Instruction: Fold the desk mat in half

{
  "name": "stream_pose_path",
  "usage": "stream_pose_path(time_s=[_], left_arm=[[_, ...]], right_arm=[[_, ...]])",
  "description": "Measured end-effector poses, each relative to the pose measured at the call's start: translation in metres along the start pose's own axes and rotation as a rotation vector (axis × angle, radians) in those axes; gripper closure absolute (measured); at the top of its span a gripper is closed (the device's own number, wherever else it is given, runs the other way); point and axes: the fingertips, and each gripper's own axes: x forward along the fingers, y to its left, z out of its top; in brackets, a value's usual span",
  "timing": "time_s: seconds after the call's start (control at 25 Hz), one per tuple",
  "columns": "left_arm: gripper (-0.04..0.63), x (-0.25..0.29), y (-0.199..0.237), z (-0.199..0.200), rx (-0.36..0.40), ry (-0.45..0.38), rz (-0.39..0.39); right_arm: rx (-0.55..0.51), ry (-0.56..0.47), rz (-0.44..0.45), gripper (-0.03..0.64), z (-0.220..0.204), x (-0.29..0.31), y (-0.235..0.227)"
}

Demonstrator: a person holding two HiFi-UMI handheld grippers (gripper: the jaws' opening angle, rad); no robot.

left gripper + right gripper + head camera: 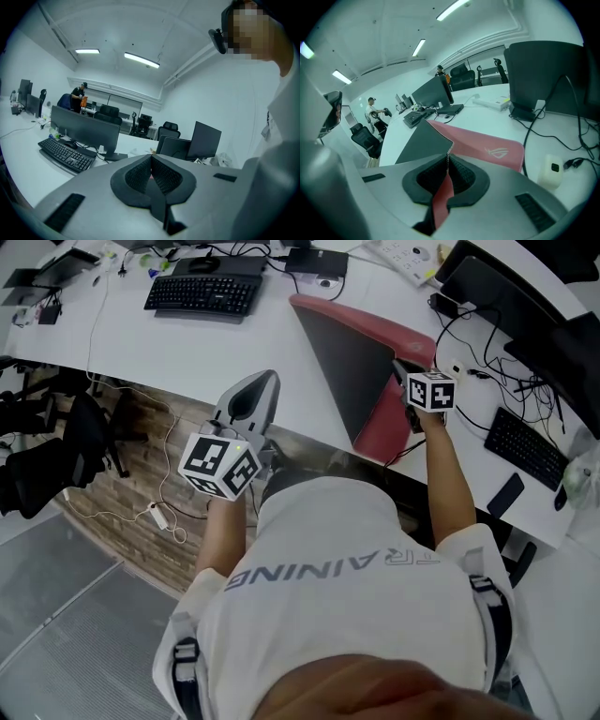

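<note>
- Right gripper is pinching the desk mat by its edge; it looks thin, light and floppy.
- Left gripper is pressed together, empty; I'd grab near a corner.

Red-topped desk mat, dark grey underside; black keyboard.

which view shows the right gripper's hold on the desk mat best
The right gripper view: the right gripper has its jaws shut on the desk mat's edge. The head view shows the mat lifted, the pinch largely behind the marker cube. The left gripper view misses it.
</note>
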Motion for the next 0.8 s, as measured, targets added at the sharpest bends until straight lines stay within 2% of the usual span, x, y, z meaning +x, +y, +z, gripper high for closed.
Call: stream_pose_path(time_s=[0.28,0.52,0.8], left_arm=[[0.568,0.007,-0.013,-0.010,0.010,0.042,-0.010],[0.568,0.009,-0.015,-0.014,0.019,0.060,-0.005],[0.568,0.009,-0.014,-0.014,0.034,0.071,0.000]], right_arm=[[-0.017,0.014,-0.177,0.583,0.000,-0.008,-0.064],[0.032,0.007,-0.292,0.583,0.008,-0.013,-0.107],[-0.170,0.103,-0.497,0.583,0.014,-0.015,-0.138]])
